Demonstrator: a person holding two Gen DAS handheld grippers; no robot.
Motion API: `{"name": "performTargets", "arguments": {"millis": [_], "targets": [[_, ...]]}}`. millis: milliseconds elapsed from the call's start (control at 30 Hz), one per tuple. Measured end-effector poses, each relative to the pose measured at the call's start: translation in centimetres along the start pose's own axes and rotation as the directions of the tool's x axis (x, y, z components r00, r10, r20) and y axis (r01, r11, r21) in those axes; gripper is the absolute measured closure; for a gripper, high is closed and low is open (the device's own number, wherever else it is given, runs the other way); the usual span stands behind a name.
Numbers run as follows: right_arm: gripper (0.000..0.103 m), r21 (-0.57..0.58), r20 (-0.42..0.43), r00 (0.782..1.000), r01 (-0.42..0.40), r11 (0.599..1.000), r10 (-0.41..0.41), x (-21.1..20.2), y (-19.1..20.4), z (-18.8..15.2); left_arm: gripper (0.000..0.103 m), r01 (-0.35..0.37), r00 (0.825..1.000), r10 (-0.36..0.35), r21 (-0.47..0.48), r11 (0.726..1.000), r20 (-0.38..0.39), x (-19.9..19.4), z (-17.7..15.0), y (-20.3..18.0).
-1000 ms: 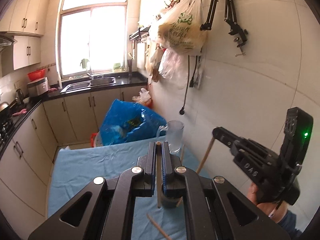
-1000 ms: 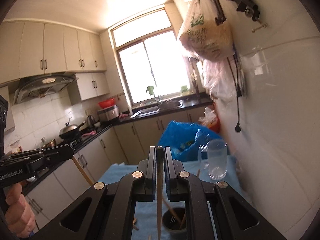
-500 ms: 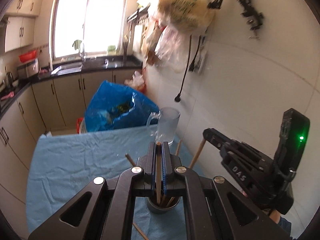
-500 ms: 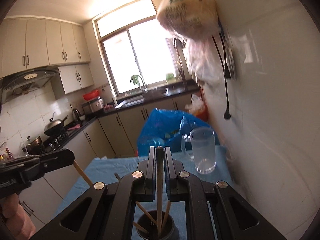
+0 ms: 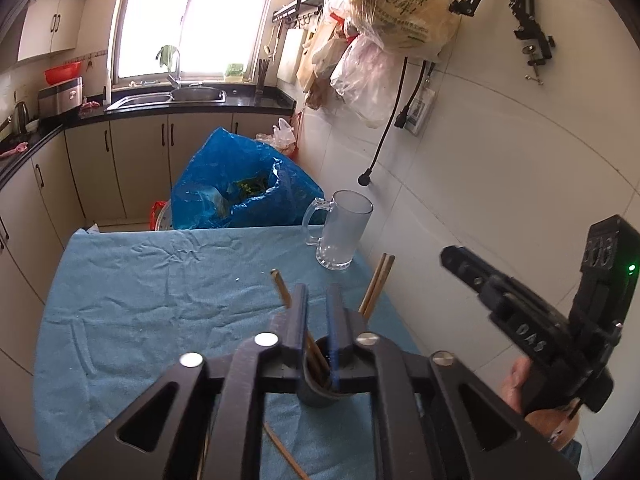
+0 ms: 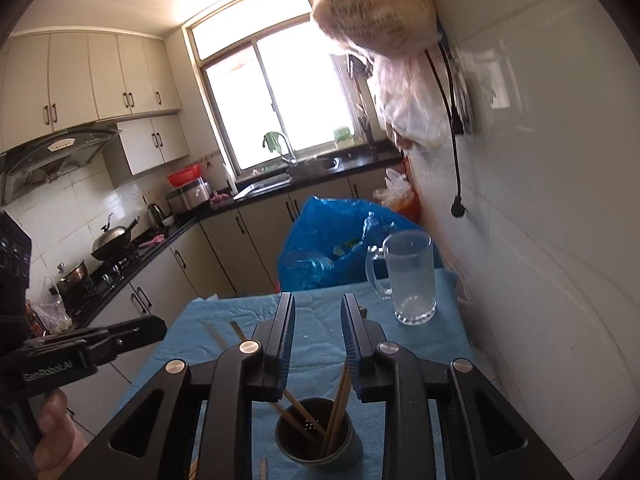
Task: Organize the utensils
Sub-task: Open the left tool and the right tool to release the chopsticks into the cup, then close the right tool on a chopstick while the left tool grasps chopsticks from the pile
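In the left wrist view the left gripper (image 5: 317,312) fills the lower centre of the frame, its jaws slightly spread with nothing between them, directly above a dark utensil cup (image 5: 320,380) standing on the blue-clothed counter (image 5: 152,300). Wooden chopsticks (image 5: 376,284) lean out of the cup toward the upper right, another slants up to the left. A loose chopstick (image 5: 284,454) lies on the cloth at the bottom centre. A glass mug (image 5: 340,234) stands upright near the wall, right of centre, with a blue plastic bag (image 5: 240,188) behind the counter. In the right wrist view the right gripper (image 6: 318,332) is spread wide and empty above the same cup (image 6: 316,436), low in the frame, chopsticks (image 6: 340,404) standing inside
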State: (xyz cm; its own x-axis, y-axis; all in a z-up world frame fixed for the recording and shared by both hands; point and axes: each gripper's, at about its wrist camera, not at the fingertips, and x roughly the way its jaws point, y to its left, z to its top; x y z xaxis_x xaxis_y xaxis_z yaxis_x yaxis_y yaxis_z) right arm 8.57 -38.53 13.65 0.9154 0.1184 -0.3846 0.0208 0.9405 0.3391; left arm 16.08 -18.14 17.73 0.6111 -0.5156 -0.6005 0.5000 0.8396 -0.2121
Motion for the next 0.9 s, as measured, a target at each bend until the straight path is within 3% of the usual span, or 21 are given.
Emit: {"name": "performTargets", "arguments": {"millis": [67,233,333,467,533,667,733,900], "targets": [[0.077,-0.003,0.019,1.000,-0.018,1.000,0.018,-1.2,0.5,0.1,0.074,-0.007,1.000,0.007,-0.007,1.000,0.028,-1.3,-0.3,0.4],[0.077,-0.050,0.039,0.998,-0.049,0.998,0.051,-4.2,3.1,-2.1,0.069,-0.012,0.999,0.013,-0.021,1.000,0.044,-4.3,-2.2,2.6],[0.077,-0.077,-0.032,0.996,-0.088,0.993,0.086,-4.0,5.0,-4.9,0.058,-0.063,0.998,0.064,-0.037,0.997,0.018,-5.0,-4.2,5.0],[0.077,-0.088,-0.174,0.973,-0.167,0.982,0.150,-1.6,7.7,-8.9,0.057,-0.131,0.989,0.124,-0.084,0.988,-0.086,-4.0,-7.5,9.3],[0.076,-0.061,-0.277,0.945,-0.199,0.978,0.175,0.8,9.2,-11.3,0.057,-0.153,0.980,0.135,-0.122,0.981,-0.143,-3.1,-9.0,11.3],[0.076,-0.058,-0.418,0.900,-0.162,0.985,0.123,6.0,10.6,-14.0,0.057,-0.188,0.964,0.142,-0.199,0.962,-0.227,-2.0,-12.5,15.4],[0.076,-0.041,-0.491,0.865,-0.145,0.989,0.107,9.0,11.2,-15.3,0.057,-0.196,0.958,0.136,-0.230,0.953,-0.251,-1.8,-13.7,17.0],[0.078,0.030,-0.586,0.805,-0.090,0.995,0.090,15.5,12.0,-17.0,0.057,-0.214,0.948,0.137,-0.260,0.942,-0.287,-1.5,-15.7,19.3]]}}
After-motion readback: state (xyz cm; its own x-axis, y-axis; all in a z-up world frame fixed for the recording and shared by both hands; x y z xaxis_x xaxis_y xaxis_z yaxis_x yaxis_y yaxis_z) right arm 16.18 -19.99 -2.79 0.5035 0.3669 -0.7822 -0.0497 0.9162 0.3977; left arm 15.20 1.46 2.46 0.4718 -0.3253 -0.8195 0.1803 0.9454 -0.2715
